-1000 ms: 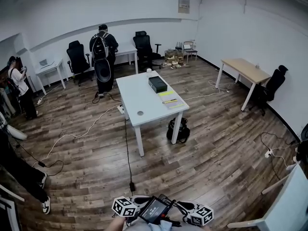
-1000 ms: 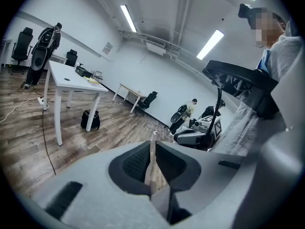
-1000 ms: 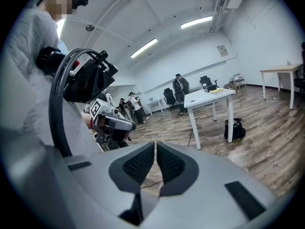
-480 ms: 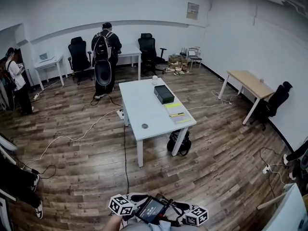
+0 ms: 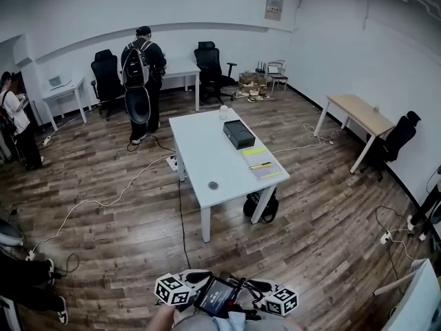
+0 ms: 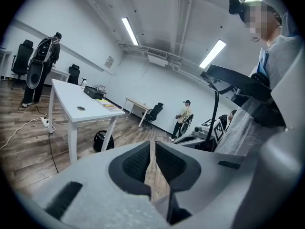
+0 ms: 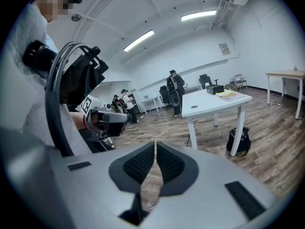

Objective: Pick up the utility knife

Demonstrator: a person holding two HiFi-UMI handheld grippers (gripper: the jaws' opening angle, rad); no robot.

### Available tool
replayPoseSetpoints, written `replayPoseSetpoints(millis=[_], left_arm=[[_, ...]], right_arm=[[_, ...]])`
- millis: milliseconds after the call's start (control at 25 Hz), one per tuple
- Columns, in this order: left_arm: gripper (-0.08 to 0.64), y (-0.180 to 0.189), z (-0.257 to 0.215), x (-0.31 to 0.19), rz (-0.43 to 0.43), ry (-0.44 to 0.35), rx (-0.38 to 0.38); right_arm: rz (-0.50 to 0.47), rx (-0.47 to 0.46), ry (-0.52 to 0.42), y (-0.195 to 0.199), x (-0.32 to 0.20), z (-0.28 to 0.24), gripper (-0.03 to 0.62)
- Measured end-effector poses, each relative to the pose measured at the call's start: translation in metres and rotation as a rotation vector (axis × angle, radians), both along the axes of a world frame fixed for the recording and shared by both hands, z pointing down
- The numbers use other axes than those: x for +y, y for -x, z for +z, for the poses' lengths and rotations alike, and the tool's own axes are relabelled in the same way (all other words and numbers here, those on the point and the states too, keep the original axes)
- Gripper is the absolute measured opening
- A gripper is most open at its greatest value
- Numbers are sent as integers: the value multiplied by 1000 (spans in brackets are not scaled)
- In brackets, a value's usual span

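Closer than before, the desk (image 5: 207, 150) looks bigger in the head view. Both the left gripper (image 6: 153, 144) and the right gripper (image 7: 156, 147) have their jaws clenched on nothing, held low, side by side. On the desk's right side lies the knife (image 5: 260, 165), near a black box (image 5: 239, 134), well apart from both grippers.

White walls (image 5: 207, 5); dark wood-plank floor (image 5: 124, 247) with loose cables (image 5: 89, 202); white table (image 5: 207, 157) mid-room; wooden desk (image 5: 358, 109) near right wall; black office chairs (image 5: 107, 81) along back wall; ceiling strip lights (image 6: 129, 30) on.
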State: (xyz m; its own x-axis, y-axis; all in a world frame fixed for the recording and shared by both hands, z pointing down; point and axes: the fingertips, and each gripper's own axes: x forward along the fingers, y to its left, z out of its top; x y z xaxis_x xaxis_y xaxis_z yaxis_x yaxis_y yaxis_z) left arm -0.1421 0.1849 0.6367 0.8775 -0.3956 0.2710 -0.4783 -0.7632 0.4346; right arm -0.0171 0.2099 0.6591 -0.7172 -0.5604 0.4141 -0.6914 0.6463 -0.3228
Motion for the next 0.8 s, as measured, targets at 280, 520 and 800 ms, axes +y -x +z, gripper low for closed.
replayPoseSetpoints(millis=[280, 520, 800], left_arm=[[40, 2, 15, -16, -12, 42, 5], [40, 12, 10, -53, -69, 37, 19], [40, 6, 8, -108, -108, 40, 12]], right_arm=[[34, 8, 39, -6, -19, 7, 31], [1, 9, 66, -2, -55, 15, 31], [-60, 35, 40, -2, -115, 17, 31]])
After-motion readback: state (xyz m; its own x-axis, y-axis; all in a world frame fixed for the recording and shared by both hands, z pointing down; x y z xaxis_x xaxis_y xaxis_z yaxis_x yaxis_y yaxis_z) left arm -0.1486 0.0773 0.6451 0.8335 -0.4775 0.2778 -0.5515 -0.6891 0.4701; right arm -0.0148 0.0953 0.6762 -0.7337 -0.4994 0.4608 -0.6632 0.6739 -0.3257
